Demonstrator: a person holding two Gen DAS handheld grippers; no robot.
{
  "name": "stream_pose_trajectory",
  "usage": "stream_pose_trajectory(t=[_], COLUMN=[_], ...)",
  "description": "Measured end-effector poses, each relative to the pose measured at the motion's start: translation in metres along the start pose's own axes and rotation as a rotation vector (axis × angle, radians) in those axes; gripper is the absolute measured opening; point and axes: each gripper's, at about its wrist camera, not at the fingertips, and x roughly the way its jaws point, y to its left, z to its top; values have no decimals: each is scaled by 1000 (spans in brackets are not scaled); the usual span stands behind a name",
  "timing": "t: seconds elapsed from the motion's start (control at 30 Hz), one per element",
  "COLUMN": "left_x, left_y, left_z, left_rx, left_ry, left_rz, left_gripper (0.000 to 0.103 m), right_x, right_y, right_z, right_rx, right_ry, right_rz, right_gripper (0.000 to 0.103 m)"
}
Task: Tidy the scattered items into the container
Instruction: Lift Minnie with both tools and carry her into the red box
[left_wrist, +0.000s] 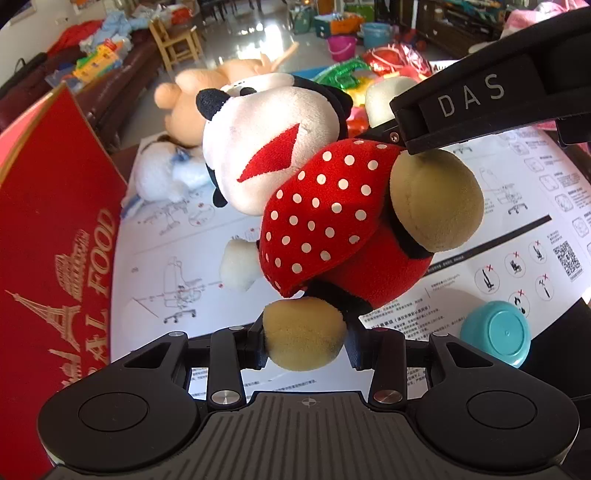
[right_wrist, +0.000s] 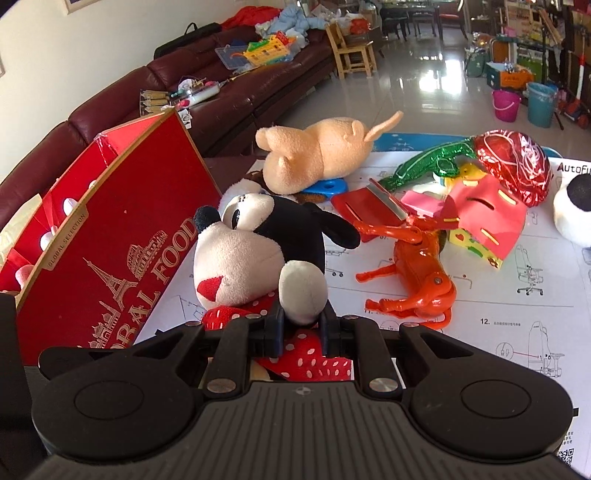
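Note:
A Minnie Mouse plush (left_wrist: 314, 206) in a red polka-dot dress hangs above the white instruction sheet (left_wrist: 480, 221). My left gripper (left_wrist: 304, 345) is shut on its tan foot (left_wrist: 303, 332). My right gripper (right_wrist: 301, 325) is shut on its white hand (right_wrist: 303, 291); it also shows from the side in the left wrist view (left_wrist: 480, 107). The plush (right_wrist: 255, 251) also shows in the right wrist view. The red "Global Food" box (right_wrist: 110, 243), the container, stands open at the left; it also shows in the left wrist view (left_wrist: 55, 258).
On the sheet lie a peach plush (right_wrist: 317, 151), an orange plastic horse (right_wrist: 417, 273), a red foil balloon (right_wrist: 513, 166), a pink toy house (right_wrist: 484, 221), a white plush (left_wrist: 162, 173) and a teal lid (left_wrist: 496, 332). A dark red sofa (right_wrist: 221, 85) stands behind.

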Motion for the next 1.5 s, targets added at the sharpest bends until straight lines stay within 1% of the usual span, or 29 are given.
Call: stream_pose_trajectory(t=[0.27, 0.47, 0.6, 0.7, 0.87, 0.93, 0.97, 1.0, 1.03, 1.07, 1.1, 1.13, 1.17, 1.2, 1.3, 1.37, 1.43, 1.5], left_x=[-35, -80, -114, -134, -162, -167, -165, -162, -156, -151, -147, -144, -142, -140, -134, -131, -129, -127], left_y=[20, 53, 84, 108, 155, 175, 184, 193, 203, 210, 214, 217, 218, 218, 219, 215, 212, 211], left_z=[5, 5, -2, -12, -33, -42, -45, -48, -50, -52, -56, -58, -59, -59, -52, -48, -46, -44], left_rx=[-45, -117, -189, -260, -426, -505, -542, -577, -614, -644, -659, -668, -672, -669, -658, -651, -644, -638], left_ry=[-94, -194, -256, -281, -308, -308, -300, -279, -250, -228, -222, -216, -217, -223, -224, -234, -241, -244], left_rz=[46, 123, 196, 257, 347, 374, 381, 392, 399, 406, 405, 402, 399, 390, 362, 350, 355, 365], left_gripper=[40, 40, 40, 41, 41, 44, 47, 59, 68, 71, 79, 88, 90, 91, 91, 93, 94, 94], right_x=[-23, -46, -55, -54, -39, -27, -20, -12, -4, 4, 11, 16, 20, 22, 27, 27, 24, 21], right_y=[25, 64, 107, 145, 215, 242, 253, 262, 268, 272, 274, 272, 267, 260, 245, 238, 229, 230], right_z=[18, 43, 64, 77, 95, 102, 104, 106, 106, 105, 104, 102, 100, 97, 92, 89, 89, 87], right_rx=[-63, -157, -242, -318, -438, -470, -472, -471, -478, -488, -491, -491, -482, -468, -451, -427, -414, -426], right_ry=[-72, -150, -200, -224, -235, -224, -226, -227, -225, -230, -232, -207, -182, -165, -137, -119, -112, -114], right_rz=[41, 112, 191, 259, 378, 433, 446, 452, 442, 414, 388, 378, 388, 393, 349, 337, 335, 329], right_gripper=[21, 21, 21, 21, 21, 23, 32, 47, 82, 89, 87, 86, 86, 86, 86, 86, 86, 87])
